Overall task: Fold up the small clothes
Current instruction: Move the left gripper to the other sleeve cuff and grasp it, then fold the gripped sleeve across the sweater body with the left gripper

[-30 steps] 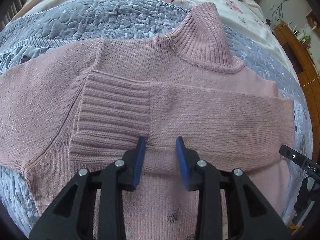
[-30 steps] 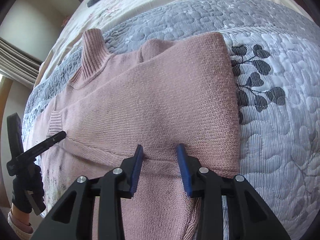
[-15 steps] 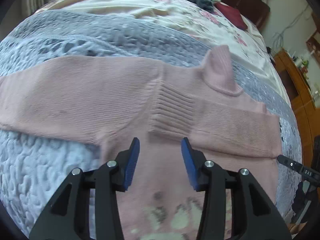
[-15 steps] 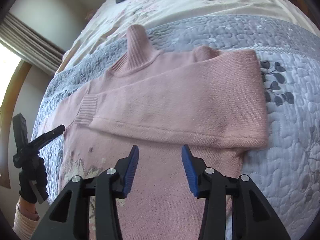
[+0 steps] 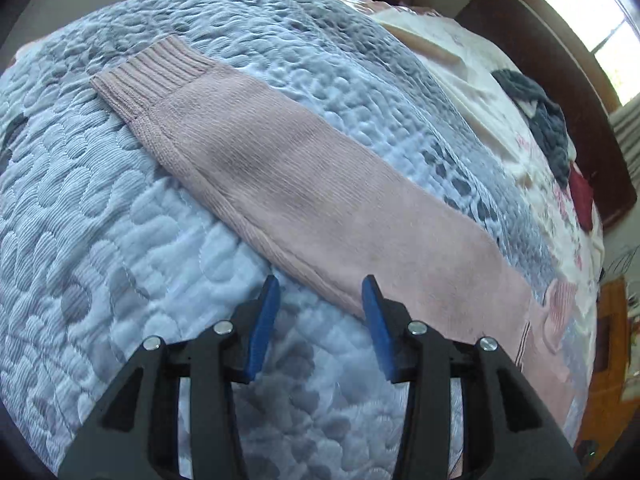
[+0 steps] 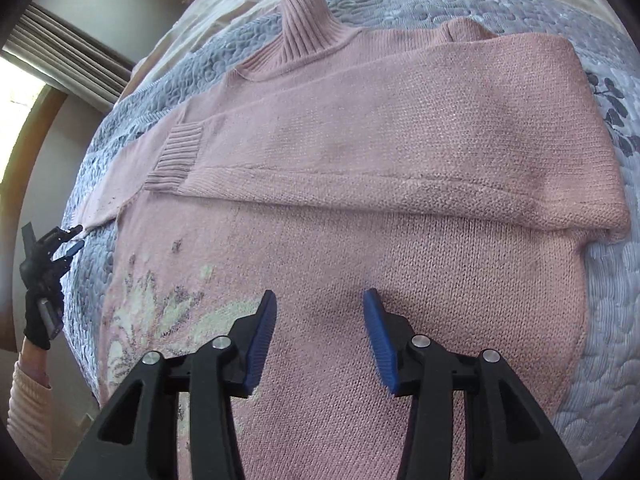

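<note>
You won't find a single readable word, label, brand or number here, neither on the pink sweater [image 6: 400,152], nor on the quilted bedspread [image 5: 120,240], nor on either gripper's black frame.

Bright daylight enters from a blown-out window [image 5: 596,20]; both sharp views bulge, with dark vignetted corners.

Bed w/ grey quilt [image 5: 100,240]; dark headboard [image 5: 560,92]; bright window [image 5: 592,12]; curtains [image 6: 76,64] by wall.

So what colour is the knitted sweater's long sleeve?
Dusty pink all along the long knitted sleeve, ribbed cuff included; the left wrist view shows it best.
</note>
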The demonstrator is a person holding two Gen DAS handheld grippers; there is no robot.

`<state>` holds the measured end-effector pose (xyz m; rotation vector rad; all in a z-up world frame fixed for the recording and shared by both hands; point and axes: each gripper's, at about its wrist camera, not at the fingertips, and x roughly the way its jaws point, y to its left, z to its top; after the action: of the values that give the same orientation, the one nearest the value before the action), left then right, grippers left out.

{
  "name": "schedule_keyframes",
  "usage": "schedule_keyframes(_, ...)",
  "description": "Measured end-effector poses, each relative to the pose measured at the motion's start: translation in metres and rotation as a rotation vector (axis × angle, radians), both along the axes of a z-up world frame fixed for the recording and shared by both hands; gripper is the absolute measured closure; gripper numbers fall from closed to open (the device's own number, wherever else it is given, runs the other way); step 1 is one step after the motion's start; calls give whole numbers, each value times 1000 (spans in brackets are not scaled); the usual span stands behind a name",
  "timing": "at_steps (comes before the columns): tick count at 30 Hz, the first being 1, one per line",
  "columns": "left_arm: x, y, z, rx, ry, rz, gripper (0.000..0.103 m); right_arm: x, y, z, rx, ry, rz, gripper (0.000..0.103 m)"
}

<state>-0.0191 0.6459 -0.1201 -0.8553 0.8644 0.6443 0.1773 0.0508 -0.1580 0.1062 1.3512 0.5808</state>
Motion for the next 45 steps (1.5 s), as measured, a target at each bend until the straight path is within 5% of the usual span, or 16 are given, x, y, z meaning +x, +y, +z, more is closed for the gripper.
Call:
schedule_keyframes(13,7,57,-18,-80,-169,131,62,1,5,-5,-30,-9,16,57)
schedule_keyframes(24,3,74,-23,-108,-204,194,90,2,6,-6,-37,-14,28,57)
schedule_keyframes(34,21,31,29,-28,-312,35,93,1,5,-6,-35,-18,26,57)
schedule_keyframes(45,84,-96,67,0,-403,-246,93,1,0,-6,-5,-11,8,57)
